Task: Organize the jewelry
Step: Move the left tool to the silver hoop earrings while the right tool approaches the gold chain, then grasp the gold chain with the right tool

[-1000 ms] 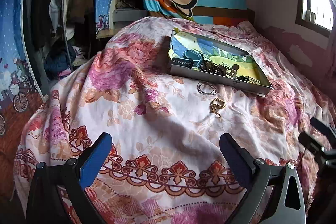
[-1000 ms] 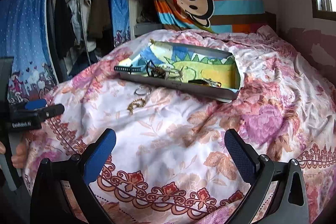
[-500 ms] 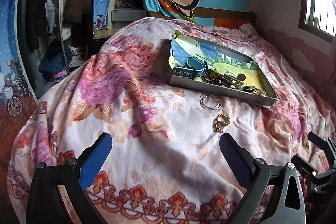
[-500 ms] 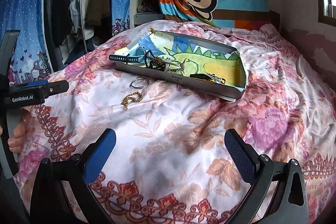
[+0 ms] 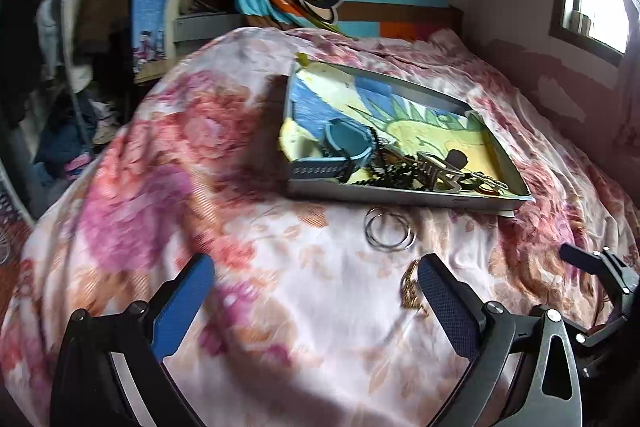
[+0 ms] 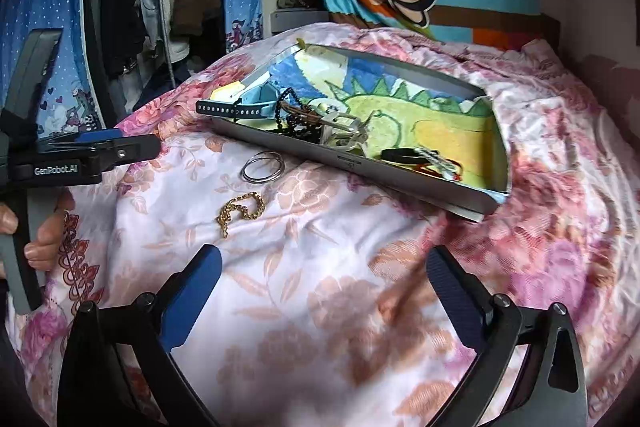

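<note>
The crumpled gold chain (image 6: 240,209) lies on the floral bedspread (image 6: 320,247), centre-left of the right view, below the silver bangles (image 6: 263,167) and shallow tray (image 6: 360,163). The left gripper (image 5: 316,291), fingers spread and empty, appears nearer: the chain sits just beside its right pad (image 5: 444,303). The right gripper (image 6: 324,279) is likewise spread.

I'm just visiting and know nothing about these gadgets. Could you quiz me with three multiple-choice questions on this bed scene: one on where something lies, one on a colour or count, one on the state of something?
1. Where does the gold chain lie?
A. inside the tray
B. on the bedspread, outside the tray
C. held in a tool

2. How many silver rings lie beside the tray?
A. two, overlapping
B. five
C. none

3. How does the right tool stand?
A. shut on the chain
B. open and empty
C. shut on a ring

Answers: 1 B, the chain rests on the floral bedspread, nearer the camera than the rings. 2 A, two thin hoops overlap just outside the tray's near wall. 3 B, its blue fingers are spread wide with only cloth between them.
</note>
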The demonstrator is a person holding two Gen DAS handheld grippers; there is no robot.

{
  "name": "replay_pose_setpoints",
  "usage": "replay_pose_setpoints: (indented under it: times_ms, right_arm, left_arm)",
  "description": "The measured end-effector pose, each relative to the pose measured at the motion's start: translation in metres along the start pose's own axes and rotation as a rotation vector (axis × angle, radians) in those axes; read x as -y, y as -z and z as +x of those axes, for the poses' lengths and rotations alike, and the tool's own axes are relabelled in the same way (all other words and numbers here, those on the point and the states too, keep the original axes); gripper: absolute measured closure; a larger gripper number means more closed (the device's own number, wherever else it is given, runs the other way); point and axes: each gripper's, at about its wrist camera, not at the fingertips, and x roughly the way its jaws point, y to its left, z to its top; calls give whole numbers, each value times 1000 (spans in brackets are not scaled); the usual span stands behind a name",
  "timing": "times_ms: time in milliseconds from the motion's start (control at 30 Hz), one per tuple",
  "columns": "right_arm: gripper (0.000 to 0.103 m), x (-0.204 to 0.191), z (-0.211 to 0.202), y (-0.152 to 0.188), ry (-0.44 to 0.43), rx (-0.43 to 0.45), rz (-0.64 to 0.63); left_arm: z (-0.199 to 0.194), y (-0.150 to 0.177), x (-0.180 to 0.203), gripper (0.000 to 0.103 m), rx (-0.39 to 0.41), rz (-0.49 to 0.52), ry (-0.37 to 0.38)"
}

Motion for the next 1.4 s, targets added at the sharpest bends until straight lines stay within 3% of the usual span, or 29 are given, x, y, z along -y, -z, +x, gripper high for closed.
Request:
replay_pose_setpoints:
  times_ms: [233, 400, 500, 633, 900, 1133, 1267, 1400]
  right_arm:
    - [47, 1, 37, -5, -94, -67, 10]
    - [59, -6, 55, -11, -152, -88, 5]
    - [68, -11, 65, -15, -188, -97, 3]
    - [74, -16, 74, -19, -228, -102, 8]
    - [74, -29, 94, -19, -249, -154, -24]
    - [91, -33, 93, -14, -240, -166, -36]
    - [93, -28, 91, -14, -214, -157, -14]
    - [94, -12, 89, -15, -182, -149, 55]
  left_arm:
    - [37, -11, 6, 30, -76, 25, 94]
    - [59, -14, 7, 50, -132, 2, 168]
    - [71, -17, 10, 56, -157, 1, 201]
    - [84, -18, 13, 58, -187, 1, 223]
    - [100, -24, 14, 64, -220, -13, 250]
    - [110, -21, 25, 84, -265, 31, 198]
    - [112, -20, 23, 95, -275, 22, 175]
    - [113, -19, 19, 98, -285, 2, 177]
